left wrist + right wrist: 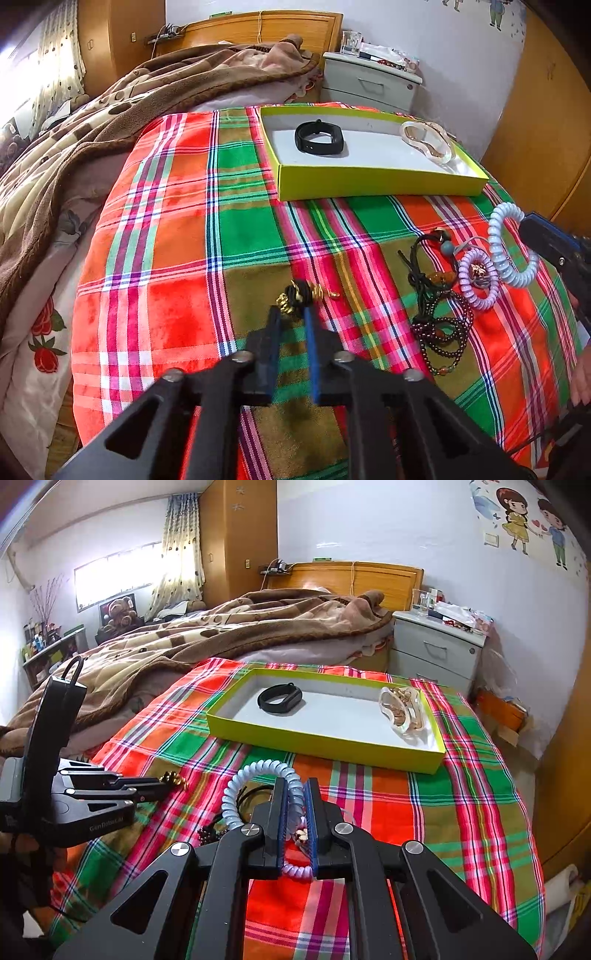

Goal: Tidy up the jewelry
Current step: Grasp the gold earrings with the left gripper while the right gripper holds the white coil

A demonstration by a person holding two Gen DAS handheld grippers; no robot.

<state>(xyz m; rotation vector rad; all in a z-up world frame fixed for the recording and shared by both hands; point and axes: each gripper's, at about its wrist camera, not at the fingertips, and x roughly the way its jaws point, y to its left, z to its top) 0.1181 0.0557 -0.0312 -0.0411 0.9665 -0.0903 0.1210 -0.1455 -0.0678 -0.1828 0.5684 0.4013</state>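
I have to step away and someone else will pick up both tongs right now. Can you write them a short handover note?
Left tongs: shut on the black-and-gold hair tie, low on the plaid cloth.
Right tongs: shut on the pale blue spiral tie, near the pile.
Done: black band and clear pouch already lie in the yellow box.
Left: box both held ties, then the purple spiral tie, the dark bead bracelets and the black cords.
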